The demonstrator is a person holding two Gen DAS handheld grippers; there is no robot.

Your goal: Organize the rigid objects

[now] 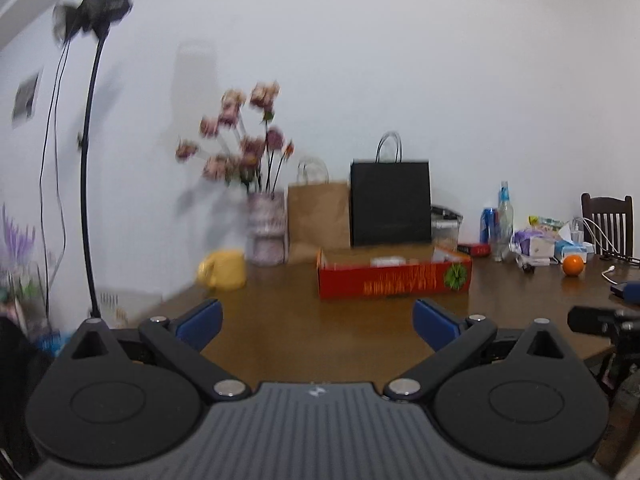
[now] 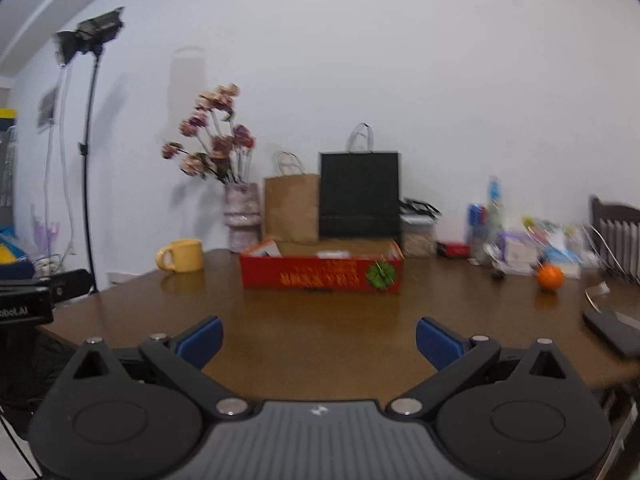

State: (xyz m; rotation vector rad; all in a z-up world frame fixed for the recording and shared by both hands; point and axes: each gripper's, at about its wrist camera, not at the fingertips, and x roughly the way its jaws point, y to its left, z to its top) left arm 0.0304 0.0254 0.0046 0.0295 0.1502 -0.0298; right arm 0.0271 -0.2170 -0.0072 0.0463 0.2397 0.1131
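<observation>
Both grippers hang above the near edge of a brown wooden table (image 2: 320, 328), pointing toward the white wall, and both are released: the left gripper (image 1: 318, 322) has its blue pads (image 1: 200, 322) spread wide with nothing between them, and the right gripper (image 2: 319, 340) shows the same wide gap between its own blue pads (image 2: 436, 342).

The landmark is the red box (image 2: 320, 276), an open-topped carton with gold lettering and a green sticker on its front, standing on the table well ahead of both grippers (image 1: 394, 278). Inside it lie some pale items too blurred to name. To the left of the box sits a yellow mug (image 2: 180, 255), apart from it, handle turned left. Behind the box, near its left end, stands a mottled vase (image 2: 241, 216) of pink flowers (image 2: 212, 136). Directly behind the box, against the wall, a brown paper bag (image 2: 291, 208) and a black paper bag (image 2: 359, 194) stand upright side by side. To the right of the box is a cluster of clutter: a blue can (image 2: 477, 218), a clear bottle (image 1: 505, 220), small packets and a tissue box. An orange (image 2: 550, 277) rests on the table right of the box, in front of that clutter. Farther right, a dark wooden chair (image 1: 608, 222) stands at the table's end. Far left of the box, off the table, a black light stand (image 2: 89, 160) rises by the wall.
</observation>
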